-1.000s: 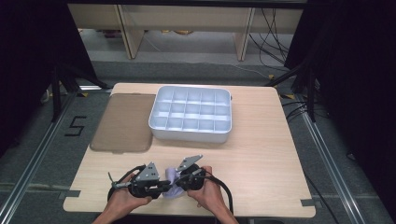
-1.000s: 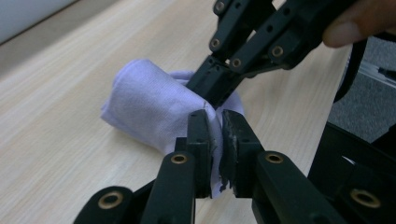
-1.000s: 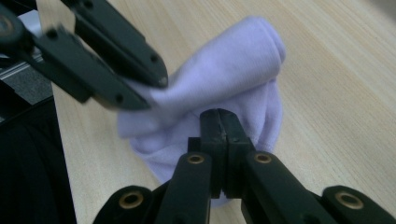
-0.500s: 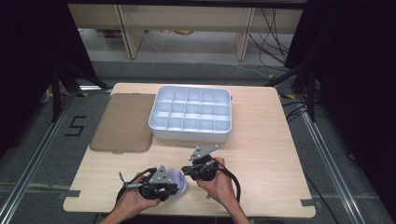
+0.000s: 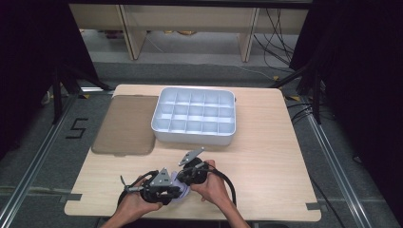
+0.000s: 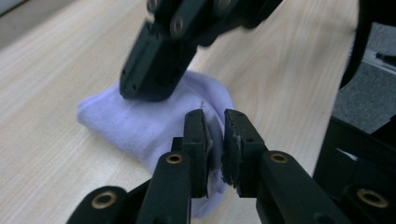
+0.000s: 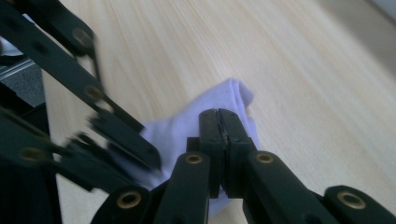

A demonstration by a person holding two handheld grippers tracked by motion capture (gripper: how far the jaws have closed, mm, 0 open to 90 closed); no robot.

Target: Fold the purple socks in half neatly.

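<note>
the lavender sock lies bunched on the table at its near edge, about 6 o'clock from the white divided tray and well apart from it. both tools work on it there.

the right gripper has its jaws pressed flat together with a fold of the sock nipped between them. in the left gripper view the same tool comes down from 12 o'clock onto the far hump of the cloth.

the left gripper stands at a narrow gap. its jaws have just been easing apart, with a thin edge of sock between them. i cannot tell whether the pads grip or only brush that edge.

the step in hand looks like folding or rolling the sock into a compact bundle. to do it well, the right gripper should keep its pinch as the anchor. the left should either let go fully and take a fresh, deeper bite at the loose end, or close firmly again, since a half-open hold is likely to let the knit slip. draw the fold low over the wood so the layers stack evenly. the brown mat at 10 o'clock and the tray both sit clear of the work.
</note>
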